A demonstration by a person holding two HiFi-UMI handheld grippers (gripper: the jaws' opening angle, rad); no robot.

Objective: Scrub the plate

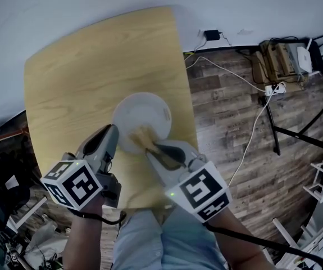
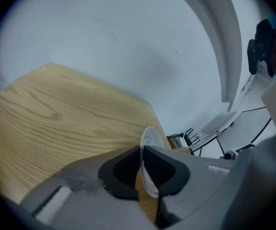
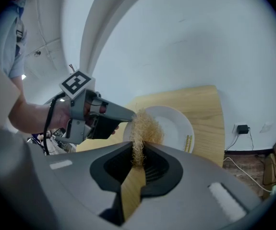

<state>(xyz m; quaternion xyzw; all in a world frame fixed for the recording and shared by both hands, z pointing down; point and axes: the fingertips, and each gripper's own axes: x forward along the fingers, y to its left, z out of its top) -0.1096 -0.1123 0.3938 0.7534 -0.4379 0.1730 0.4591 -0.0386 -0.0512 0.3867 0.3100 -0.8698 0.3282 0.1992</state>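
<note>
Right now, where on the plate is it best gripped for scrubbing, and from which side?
Its thin near-left rim, coming from the person's left, where the left claw is shut on it: the plate is shallow, so only the rim fits the jaws, and the scrubber in the right claw occupies the near-right part.

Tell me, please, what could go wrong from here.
The left gripper pinches only the thin rim of the plate, so scrubbing pressure could pull it free. The right gripper holds the fibrous scrubber by a narrow tuft, which may slip out. The plate lies close to the edge of the table.
</note>
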